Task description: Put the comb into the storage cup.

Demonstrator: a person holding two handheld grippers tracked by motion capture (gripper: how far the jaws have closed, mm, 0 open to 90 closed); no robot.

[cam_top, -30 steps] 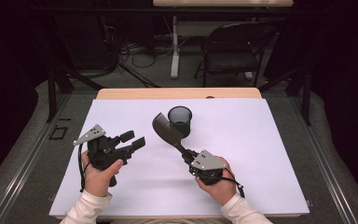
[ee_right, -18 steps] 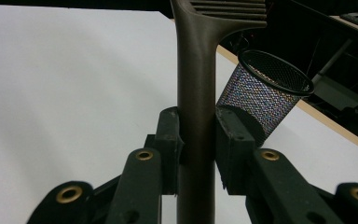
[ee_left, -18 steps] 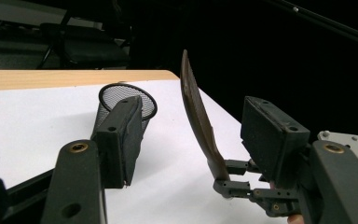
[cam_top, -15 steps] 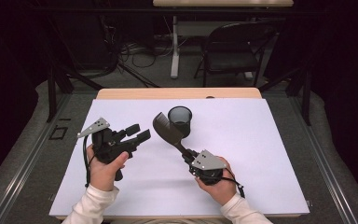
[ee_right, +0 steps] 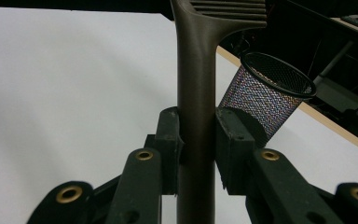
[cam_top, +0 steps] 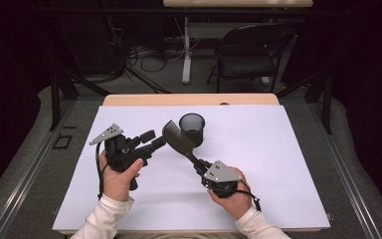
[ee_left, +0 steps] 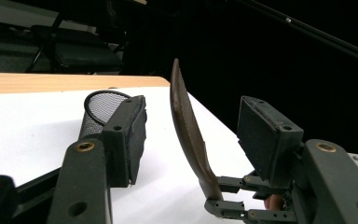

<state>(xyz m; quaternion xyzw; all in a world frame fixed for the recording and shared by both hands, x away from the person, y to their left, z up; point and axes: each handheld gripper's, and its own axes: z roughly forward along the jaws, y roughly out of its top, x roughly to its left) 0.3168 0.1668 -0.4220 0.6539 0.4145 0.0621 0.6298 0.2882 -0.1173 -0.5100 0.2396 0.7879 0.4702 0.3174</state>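
Observation:
My right gripper (cam_top: 197, 162) (ee_right: 196, 135) is shut on the handle of a dark brown spatula (cam_top: 178, 139) (ee_right: 196, 93), whose slotted blade slants up toward the far left. A black mesh cup (cam_top: 192, 128) (ee_right: 265, 93) (ee_left: 95, 109) stands upright just behind the blade. My left gripper (cam_top: 152, 139) (ee_left: 198, 135) is held off the table, pointing right at the blade. Its jaws have just been closing and stand apart. The spatula (ee_left: 186, 126) shows edge-on in the gap between them, a little ahead, with neither pad touching it. The right gripper (ee_left: 233, 207) shows low in the left gripper view.
A white sheet (cam_top: 278, 159) covers the table, and a strip of bare wood (cam_top: 189, 99) runs along its far edge. A black chair (cam_top: 248, 55) and cables stand on the floor beyond. Metal rails run along both sides of the table.
My left gripper has moved up and to the right, closer to the spatula blade, and its jaws have narrowed a little. The right gripper and the spatula have stayed put.

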